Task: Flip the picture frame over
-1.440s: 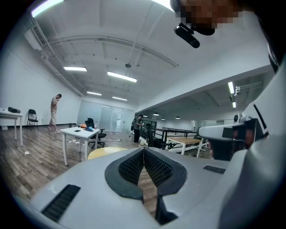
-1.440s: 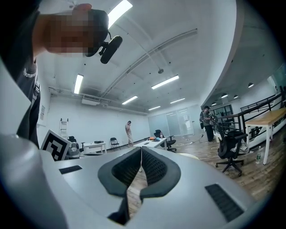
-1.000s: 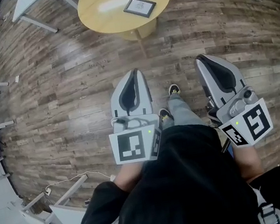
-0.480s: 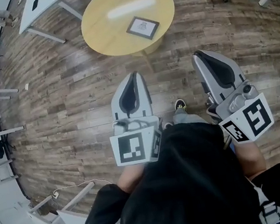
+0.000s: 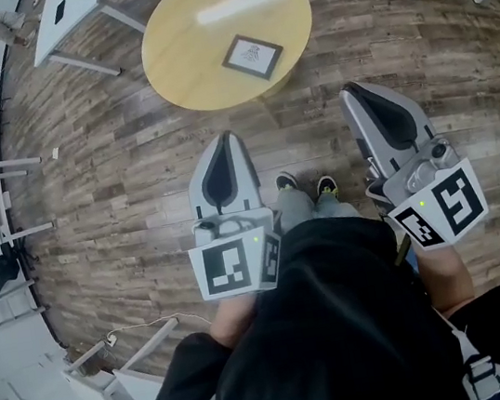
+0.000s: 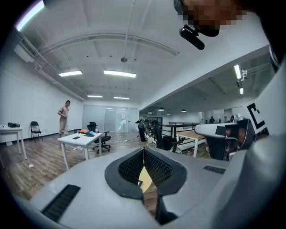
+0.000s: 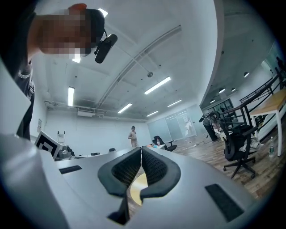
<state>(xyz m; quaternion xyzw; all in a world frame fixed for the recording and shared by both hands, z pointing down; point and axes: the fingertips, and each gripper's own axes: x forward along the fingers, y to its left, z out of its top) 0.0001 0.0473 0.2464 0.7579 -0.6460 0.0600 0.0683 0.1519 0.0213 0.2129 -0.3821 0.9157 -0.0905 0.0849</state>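
The frame (image 5: 253, 56) lies flat on the round bench (image 5: 189, 53), right of its centre and well apart from both grippers. The left gripper (image 5: 224, 138) and right gripper (image 5: 351, 92) are over the floor (image 5: 113, 169). Each has its jaws closed together and holds nothing.

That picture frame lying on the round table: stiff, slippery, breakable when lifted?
Probably stiff: the picture frame shows straight dark edges and a flat rectangle. It lies flat on the smooth round table, so a nudge would likely slide it rather than tip it. Whether its pale centre is glazed is too small to tell; if so, it may be fragile.
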